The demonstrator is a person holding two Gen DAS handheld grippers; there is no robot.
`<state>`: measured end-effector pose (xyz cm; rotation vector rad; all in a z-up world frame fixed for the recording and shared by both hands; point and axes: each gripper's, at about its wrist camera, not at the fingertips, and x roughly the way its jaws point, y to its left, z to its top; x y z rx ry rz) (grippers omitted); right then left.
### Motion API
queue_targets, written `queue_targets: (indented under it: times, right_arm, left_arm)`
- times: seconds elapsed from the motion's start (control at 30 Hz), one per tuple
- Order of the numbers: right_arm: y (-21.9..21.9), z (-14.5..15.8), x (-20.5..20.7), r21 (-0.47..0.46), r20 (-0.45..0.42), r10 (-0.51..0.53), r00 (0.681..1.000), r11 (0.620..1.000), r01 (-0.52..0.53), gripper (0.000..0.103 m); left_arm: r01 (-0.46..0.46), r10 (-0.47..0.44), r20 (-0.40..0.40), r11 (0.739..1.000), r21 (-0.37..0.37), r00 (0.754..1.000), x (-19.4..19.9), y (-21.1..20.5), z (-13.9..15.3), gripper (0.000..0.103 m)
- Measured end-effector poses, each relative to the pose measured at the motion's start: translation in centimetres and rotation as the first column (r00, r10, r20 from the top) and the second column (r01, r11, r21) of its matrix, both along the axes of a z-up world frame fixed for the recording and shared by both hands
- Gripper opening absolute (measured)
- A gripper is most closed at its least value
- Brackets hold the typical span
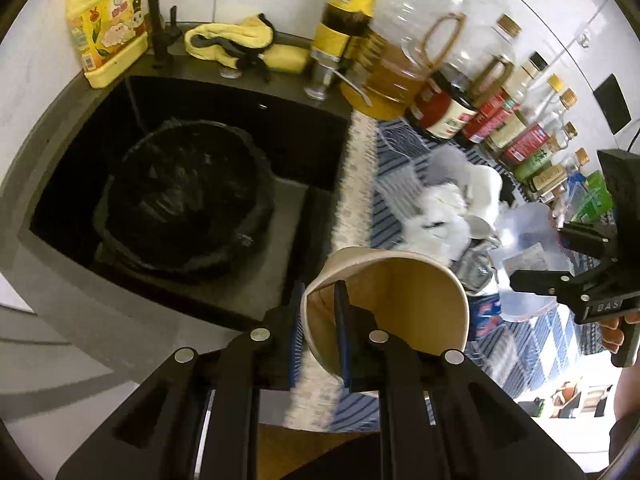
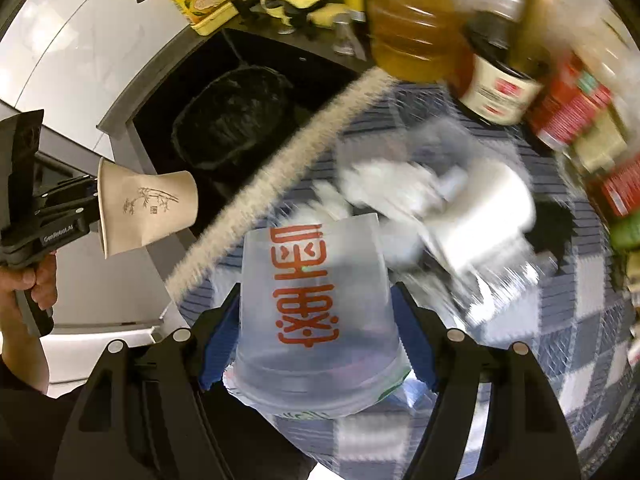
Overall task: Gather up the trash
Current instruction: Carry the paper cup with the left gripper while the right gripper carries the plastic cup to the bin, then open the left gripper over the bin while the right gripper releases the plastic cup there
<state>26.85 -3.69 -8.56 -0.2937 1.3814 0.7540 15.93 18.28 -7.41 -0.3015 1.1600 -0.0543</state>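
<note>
The left tongs (image 1: 320,336) pinched the paper cup's (image 1: 400,304) flimsy rim; the right tongs (image 2: 316,344) clamped the light, crushable plastic cup (image 2: 316,312).

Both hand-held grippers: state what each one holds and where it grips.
The left hand-held gripper pinches the paper cup by its rim wall, one finger inside. The right hand-held gripper clamps the clear plastic cup across its sides near the rim.
</note>
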Motion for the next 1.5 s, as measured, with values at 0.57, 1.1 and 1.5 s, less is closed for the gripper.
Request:
queue_targets:
  times: [0.57, 1.1, 1.5]
  right_arm:
    - [18.7, 0.0, 4.5, 0.043, 0.004, 0.027, 1.000, 0.999, -0.027, 0.072]
    - [25.8, -4.0, 11.0, 0.037, -0.074, -0.030, 0.997, 0.999, 0.033, 0.073]
    - [26.8, -5.8, 13.7, 0.022, -0.166, -0.069, 0.984, 0.997, 0.074, 0.086]
  left_arm:
    - [0.015, -0.015, 0.027, 1.000, 0.007, 1.000, 2.9, 14.6, 1.9, 0.014]
    - [0.026, -0.027, -0.027, 0.999, -0.045, 0.999, 8.2, 19.5, -2.1, 0.014]
    - [-0.014, 0.008, -0.091, 0.998, -0.066, 0.996, 9.8, 20.8, -4.0, 0.052]
